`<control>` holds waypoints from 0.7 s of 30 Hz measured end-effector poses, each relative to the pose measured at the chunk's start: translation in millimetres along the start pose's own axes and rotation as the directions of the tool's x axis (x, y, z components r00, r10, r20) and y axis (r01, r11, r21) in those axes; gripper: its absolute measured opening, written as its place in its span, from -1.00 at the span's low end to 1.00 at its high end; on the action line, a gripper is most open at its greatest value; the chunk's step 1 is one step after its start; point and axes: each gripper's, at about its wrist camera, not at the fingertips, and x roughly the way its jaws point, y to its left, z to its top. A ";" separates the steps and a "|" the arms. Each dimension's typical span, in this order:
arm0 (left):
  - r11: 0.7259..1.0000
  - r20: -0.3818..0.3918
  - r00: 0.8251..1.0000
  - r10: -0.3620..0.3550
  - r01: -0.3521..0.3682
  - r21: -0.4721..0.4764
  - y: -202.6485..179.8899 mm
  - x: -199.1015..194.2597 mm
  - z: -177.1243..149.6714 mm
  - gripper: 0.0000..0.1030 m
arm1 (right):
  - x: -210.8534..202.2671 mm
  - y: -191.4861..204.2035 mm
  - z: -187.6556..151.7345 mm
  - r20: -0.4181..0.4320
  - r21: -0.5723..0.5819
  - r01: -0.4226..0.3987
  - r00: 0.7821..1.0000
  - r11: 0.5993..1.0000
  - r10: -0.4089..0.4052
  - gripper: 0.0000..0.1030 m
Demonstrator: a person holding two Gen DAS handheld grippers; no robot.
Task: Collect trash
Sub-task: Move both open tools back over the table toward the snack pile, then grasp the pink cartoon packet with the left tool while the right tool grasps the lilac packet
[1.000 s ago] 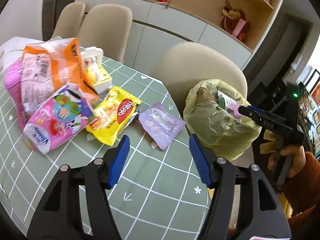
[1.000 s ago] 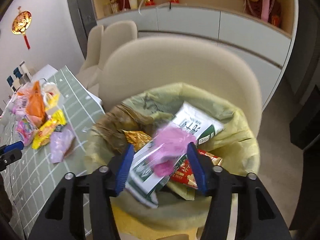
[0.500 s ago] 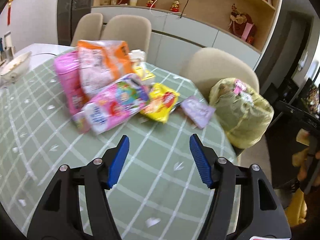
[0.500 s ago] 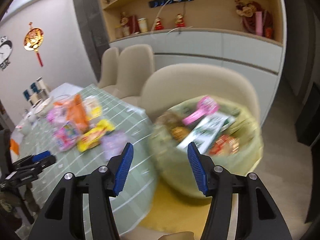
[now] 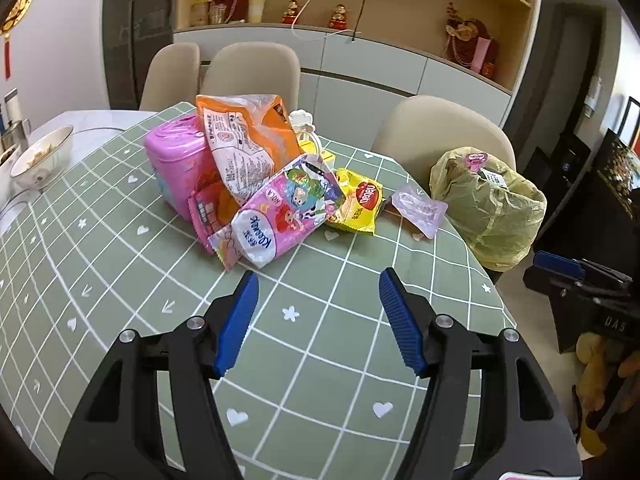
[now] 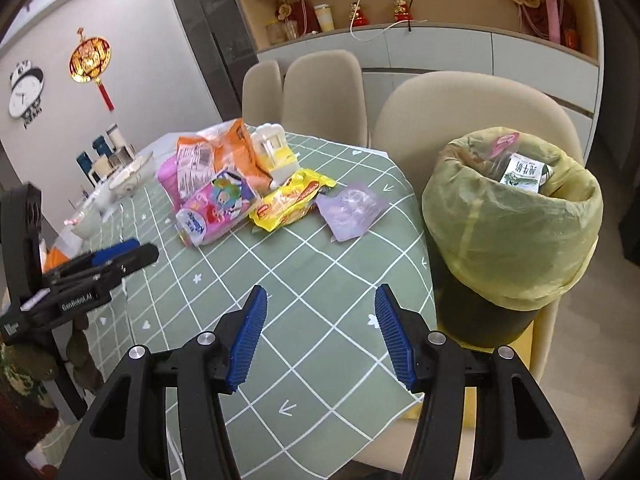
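A pile of wrappers lies on the green checked table (image 5: pixel 304 344): an orange bag (image 5: pixel 248 144), a pink tissue pack (image 5: pixel 176 168), a pink cartoon packet (image 5: pixel 280 216), a yellow packet (image 5: pixel 358 204) and a lilac pouch (image 5: pixel 420 206). The bin with a yellow-green liner (image 6: pixel 512 216) stands on a chair at the table's right edge, holding a pink wrapper (image 6: pixel 505 142) and a white-green packet (image 6: pixel 524 170). My left gripper (image 5: pixel 318 292) is open and empty, short of the pile. My right gripper (image 6: pixel 318 312) is open and empty over the table edge, left of the bin.
A white and yellow toy (image 6: pixel 274 150) stands behind the pile. A bowl (image 5: pixel 42 158) sits at the far left of the table. Beige chairs (image 5: pixel 252 74) stand behind the table, with a cabinet and shelves along the wall.
My right gripper let the pink wrapper go into the bin, then pulled back and swung left toward the table. My left gripper drew back from the pile.
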 end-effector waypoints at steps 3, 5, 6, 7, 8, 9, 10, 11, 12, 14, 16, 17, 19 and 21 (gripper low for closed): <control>1.000 0.009 1.000 -0.029 0.029 0.003 5.6 6.7 2.5 0.16 | 4.1 3.7 1.2 0.011 -0.018 0.044 0.999 0.999 -0.044 0.04; 0.998 0.022 0.998 -0.056 0.057 -0.013 12.2 10.4 3.5 0.16 | 9.1 4.9 2.4 0.011 -0.027 0.073 0.997 0.997 -0.073 0.04; 0.997 0.029 0.997 -0.072 0.073 -0.024 15.4 11.4 3.9 0.16 | 12.8 4.7 3.3 0.005 -0.030 0.081 0.997 0.996 -0.081 0.04; 0.995 0.038 0.995 -0.089 0.090 -0.035 19.2 12.4 5.0 0.16 | 14.6 2.9 3.8 0.003 -0.030 0.087 0.996 0.996 -0.087 0.04; 0.993 0.048 0.993 -0.107 0.109 -0.045 23.3 13.9 7.2 0.16 | 17.1 1.2 4.4 0.002 -0.027 0.097 0.995 0.995 -0.097 0.04; 0.992 0.059 0.991 -0.117 0.120 -0.049 26.1 15.2 10.3 0.16 | 19.8 -1.8 5.0 0.002 -0.020 0.105 0.994 0.994 -0.105 0.04; 0.991 0.073 0.990 -0.119 0.123 -0.048 29.0 16.7 13.6 0.16 | 21.8 -3.7 4.8 -0.001 -0.012 0.107 0.994 0.994 -0.107 0.04; 0.992 0.090 0.990 -0.113 0.117 -0.040 32.4 19.3 18.4 0.16 | 24.2 -5.8 5.1 -0.005 -0.004 0.106 0.994 0.994 -0.106 0.04; 0.994 0.100 0.989 -0.104 0.108 -0.034 35.5 22.7 22.9 0.16 | 27.4 -8.7 5.4 -0.011 0.006 0.102 0.995 0.995 -0.102 0.04; 0.996 0.101 0.992 -0.071 0.076 -0.048 45.3 34.1 32.6 0.16 | 31.2 -12.0 6.1 -0.015 0.011 0.098 0.995 0.995 -0.098 0.04; 0.995 0.088 0.994 -0.063 0.069 -0.066 54.0 44.7 38.8 0.16 | 32.9 -12.4 5.7 -0.013 0.000 0.102 0.995 0.995 -0.102 0.04; 0.997 0.066 0.997 -0.050 0.054 -0.059 57.1 54.4 42.2 0.16 | 33.8 -12.3 5.5 -0.010 -0.010 0.108 0.994 0.994 -0.108 0.04; 0.999 0.031 0.999 -0.030 0.031 -0.037 59.6 71.4 46.1 0.16 | 36.5 -12.4 6.0 -0.012 -0.023 0.108 0.994 0.994 -0.108 0.04; 0.999 -0.012 0.999 -0.034 0.034 -0.036 59.8 86.7 47.4 0.16 | 41.7 -13.7 7.3 -0.020 -0.022 0.102 0.995 0.995 -0.103 0.04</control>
